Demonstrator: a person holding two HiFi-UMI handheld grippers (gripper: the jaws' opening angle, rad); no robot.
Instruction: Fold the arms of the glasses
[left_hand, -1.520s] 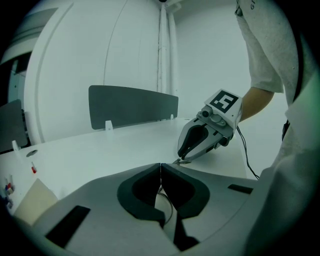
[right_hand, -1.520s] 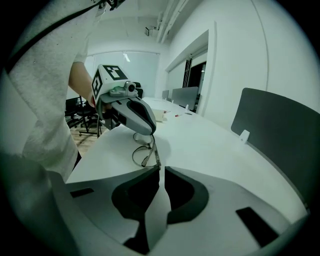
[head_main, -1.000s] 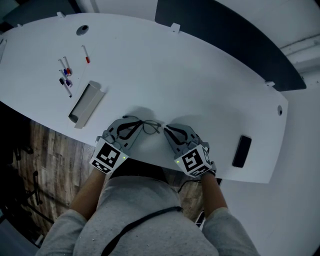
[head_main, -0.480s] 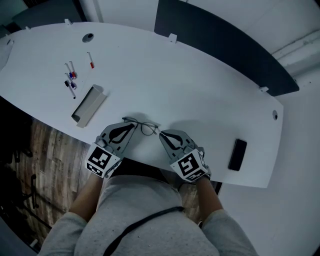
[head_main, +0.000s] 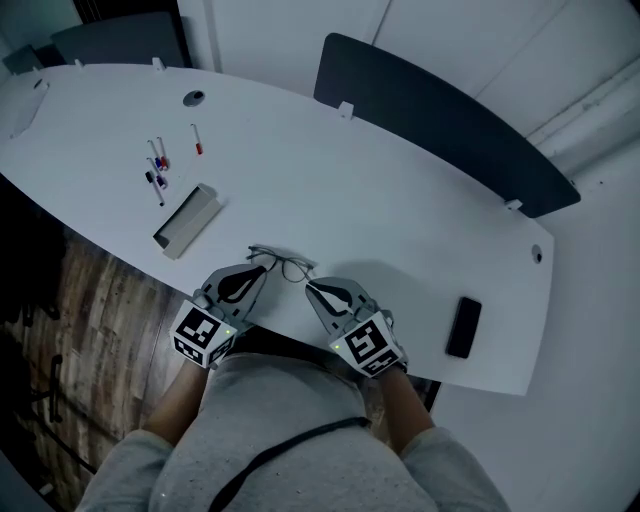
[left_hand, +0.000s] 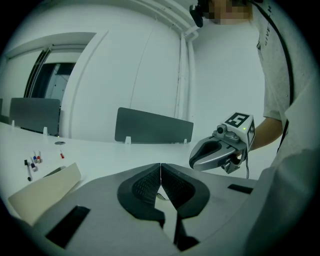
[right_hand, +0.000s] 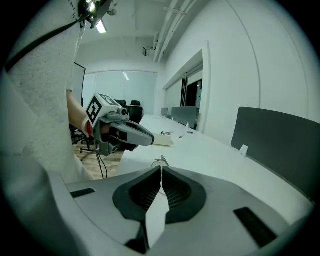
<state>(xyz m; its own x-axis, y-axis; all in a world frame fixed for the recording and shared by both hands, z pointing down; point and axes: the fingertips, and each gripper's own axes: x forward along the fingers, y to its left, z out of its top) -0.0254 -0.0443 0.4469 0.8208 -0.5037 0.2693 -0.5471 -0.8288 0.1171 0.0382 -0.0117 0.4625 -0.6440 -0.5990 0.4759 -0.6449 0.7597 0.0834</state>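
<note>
Left gripper (head_main: 262, 272) and right gripper (head_main: 308, 284) are hovering over the near edge of the white table (head_main: 400, 220), tips pointing toward each other. Both sets of jaws are sitting pressed together, with nothing clamped between the pads. Glasses (head_main: 281, 264), thin dark frame, are lying on the table just beyond the two tips. Cannot tell whether their arms are folded. Phone (head_main: 462, 327) is lying to the right; markers (head_main: 157, 165) and pale box (head_main: 187, 219) to the far left

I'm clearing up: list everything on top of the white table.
Pens, a beige tray and a black phone lie on the table. Glasses sit between the left tool and right tool; whether they rest on it is unclear. The tools cover the patch beneath.
</note>
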